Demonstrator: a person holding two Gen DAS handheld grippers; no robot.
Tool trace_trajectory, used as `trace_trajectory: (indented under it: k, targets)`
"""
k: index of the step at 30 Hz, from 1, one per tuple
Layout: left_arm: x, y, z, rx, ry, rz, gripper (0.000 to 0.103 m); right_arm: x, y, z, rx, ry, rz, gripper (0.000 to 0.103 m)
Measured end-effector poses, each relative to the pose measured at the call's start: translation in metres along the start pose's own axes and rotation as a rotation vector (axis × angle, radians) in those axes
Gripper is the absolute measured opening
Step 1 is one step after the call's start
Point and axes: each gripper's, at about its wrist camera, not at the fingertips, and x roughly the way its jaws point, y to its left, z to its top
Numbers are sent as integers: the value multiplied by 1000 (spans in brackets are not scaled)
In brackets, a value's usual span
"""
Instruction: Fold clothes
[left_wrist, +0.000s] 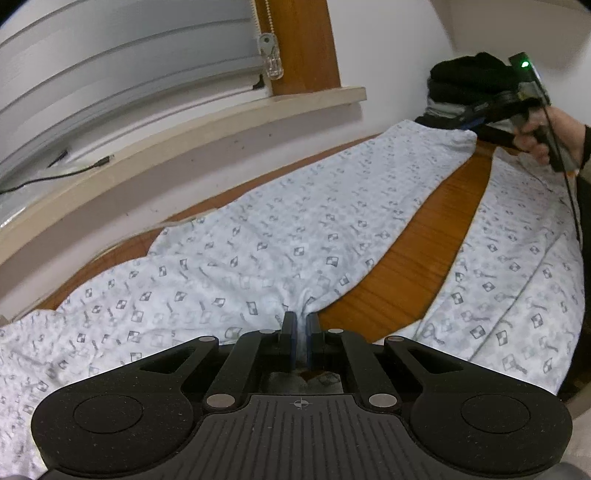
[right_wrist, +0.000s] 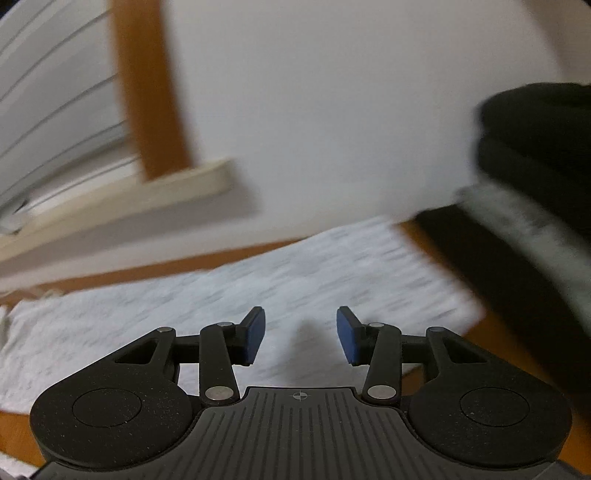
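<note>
Tongs, left (left_wrist: 301, 325), angled down, clamped on a bunched fold of patterned pyjama trousers (left_wrist: 280, 229) spread flat on the wooden desk (left_wrist: 402, 266) | left view alone: hand (left_wrist: 535, 136) gripping the right tool | right tongs (right_wrist: 301, 334) apart, empty, above the blurred cloth | dark folded stack (right_wrist: 535, 155) at right.

The right gripper (right_wrist: 300, 334) hangs over the pale printed cloth (right_wrist: 258, 284) on the wooden table (right_wrist: 491, 343), its blue pads (right_wrist: 255, 336) apart with nothing between them. A dark pile of clothes (right_wrist: 535, 155) sits at right, the window sill (right_wrist: 147, 199) at left, all blurred.
</note>
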Motion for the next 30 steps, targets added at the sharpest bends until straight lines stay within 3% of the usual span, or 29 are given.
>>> trace_trajectory:
  k: [8, 12, 15, 17, 18, 19, 26, 28, 30]
  targets:
    - [5, 10, -6, -90, -18, -14, 6, 40, -72, 30, -12, 92, -92, 44]
    - [5, 10, -7, -108, -26, -14, 6, 59, -82, 32, 51, 119, -20, 44]
    - [5, 13, -10, -138, -39, -25, 6, 69, -71, 33, 10, 168, -3, 44]
    - [6, 15, -10, -151, -44, -29, 6, 72, -64, 33, -28, 202, -5, 34]
    - [6, 15, -10, -151, -44, -28, 6, 70, -62, 33, -44, 204, -8, 16]
    - [7, 14, -10, -150, -45, -26, 6, 67, -60, 34, -58, 197, -13, 3]
    - [7, 13, -11, -141, -48, -21, 6, -10, -75, 48, 1, -46, 33, 2]
    - [7, 13, -11, -133, -49, -16, 6, -31, -81, 41, 30, -82, 49, 2]
    - [7, 12, -11, -124, -49, -11, 6, -31, -86, 26, 21, -23, -1, 2]
